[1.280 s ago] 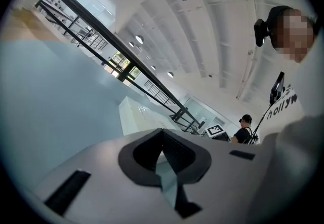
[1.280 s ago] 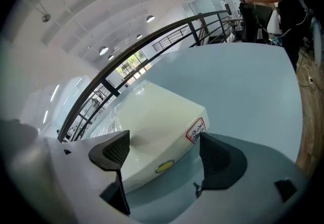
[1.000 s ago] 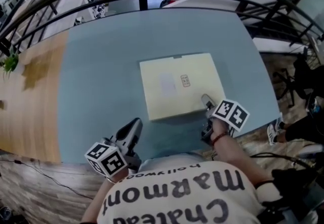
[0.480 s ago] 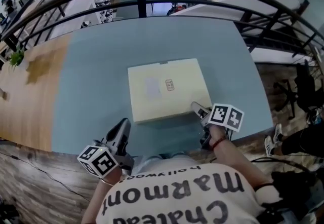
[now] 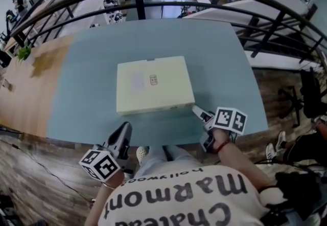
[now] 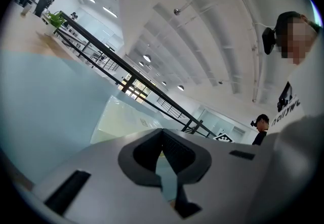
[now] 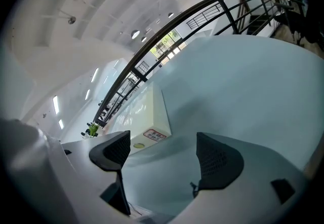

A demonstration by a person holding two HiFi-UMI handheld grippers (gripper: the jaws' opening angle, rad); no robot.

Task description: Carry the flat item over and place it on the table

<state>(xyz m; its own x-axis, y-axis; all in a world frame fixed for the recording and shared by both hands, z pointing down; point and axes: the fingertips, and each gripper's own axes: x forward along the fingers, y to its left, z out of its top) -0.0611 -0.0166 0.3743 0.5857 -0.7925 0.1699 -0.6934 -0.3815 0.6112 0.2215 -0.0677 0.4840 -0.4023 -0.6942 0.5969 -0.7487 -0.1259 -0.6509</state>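
The flat box (image 5: 153, 84) lies mid-table (image 5: 219, 66), toward the near edge. Open top runs along the left, right and far edges, with a narrower strip at the near edge. A black railing (image 5: 139, 2) rises beyond the far edge.

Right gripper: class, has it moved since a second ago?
Yes. The right gripper has backed off the cream box's near right corner, toward the table's near edge.

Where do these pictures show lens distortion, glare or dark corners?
Head view: strong fisheye, the railing bows into arcs. Right gripper view: glare whitens the top of the flat box, beyond the open right claw. Both gripper views: corners fade to black.
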